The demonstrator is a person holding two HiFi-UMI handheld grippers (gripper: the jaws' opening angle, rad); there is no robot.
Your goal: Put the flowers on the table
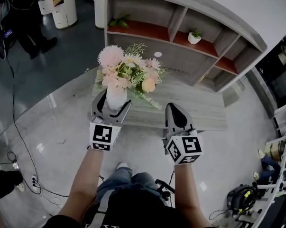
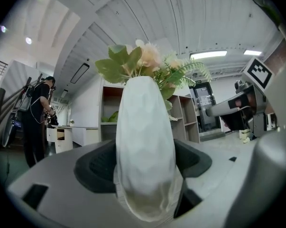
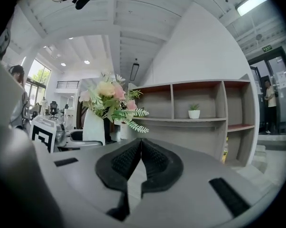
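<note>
While the white vase (image 2: 145, 146) of flowers (image 1: 126, 72) is gripped, the task is entered as under way, not finished.

Left hand-held gripper (image 1: 113, 104): the jaws are set wide apart and pressed against the two sides of the vase, low on its body. The vase is held upright, with pink and cream blooms and fern sprays standing above it.

Right hand-held gripper (image 3: 139, 151): the jaws are closed pad to pad and nothing is held between them. It is carried beside the left one, apart from the vase.

Surface (image 1: 195, 108): a grey wood-grain top is set in front of a shelf unit (image 1: 180, 51), on which a small potted plant (image 1: 195, 36) is kept. In the head view the vase is seen over the near left part of this surface. Whether its base touches the top cannot be told, since the foot is hidden by the jaws.

Done, as judged: the flowers are picked up and brought to the surface.

Left, as judged: the vase is to be lowered until it stands on the top, the grip is to be released, and the left hand-held gripper is to be drawn clear without the blooms being brushed — a tall, top-heavy load that is likely to tip if nudged.
</note>
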